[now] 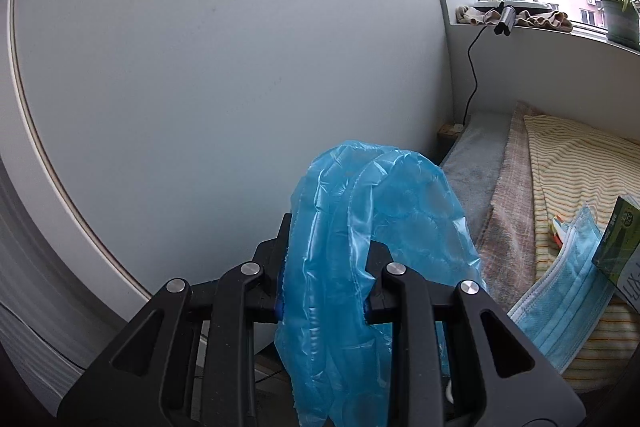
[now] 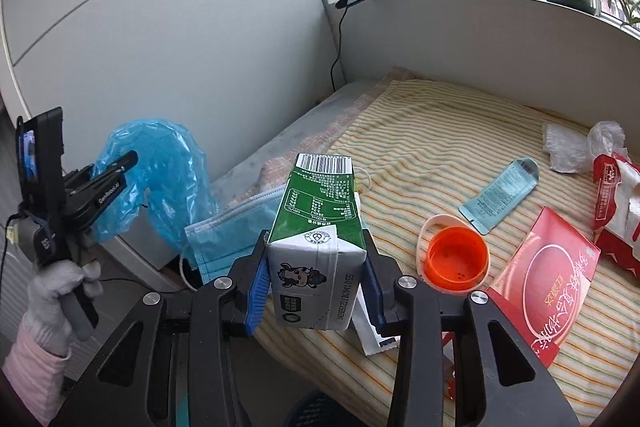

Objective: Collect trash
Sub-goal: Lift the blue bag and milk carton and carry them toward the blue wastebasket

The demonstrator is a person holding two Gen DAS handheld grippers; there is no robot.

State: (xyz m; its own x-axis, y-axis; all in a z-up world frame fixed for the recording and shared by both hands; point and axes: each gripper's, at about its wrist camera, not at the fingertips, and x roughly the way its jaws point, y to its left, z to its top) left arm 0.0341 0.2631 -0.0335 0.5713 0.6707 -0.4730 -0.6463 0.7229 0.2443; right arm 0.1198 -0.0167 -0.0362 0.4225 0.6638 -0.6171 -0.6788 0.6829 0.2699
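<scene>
- The bed [image 2: 440,131] still has trash on it: a red packet [image 2: 548,283], an orange lid [image 2: 456,259], and a face mask [image 2: 236,227].
- Our right gripper [image 2: 316,291] squeezes the milk carton [image 2: 316,235] above the bed's edge. It could slip if we tip it.
- Our left gripper [image 1: 326,279] pinches the blue bag [image 1: 360,227]. The thin plastic might tear or slide out.

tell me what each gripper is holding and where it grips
Left gripper pinches a blue plastic bag at a bunched fold. Right gripper clamps the milk carton by its sides, near the white end.
</scene>
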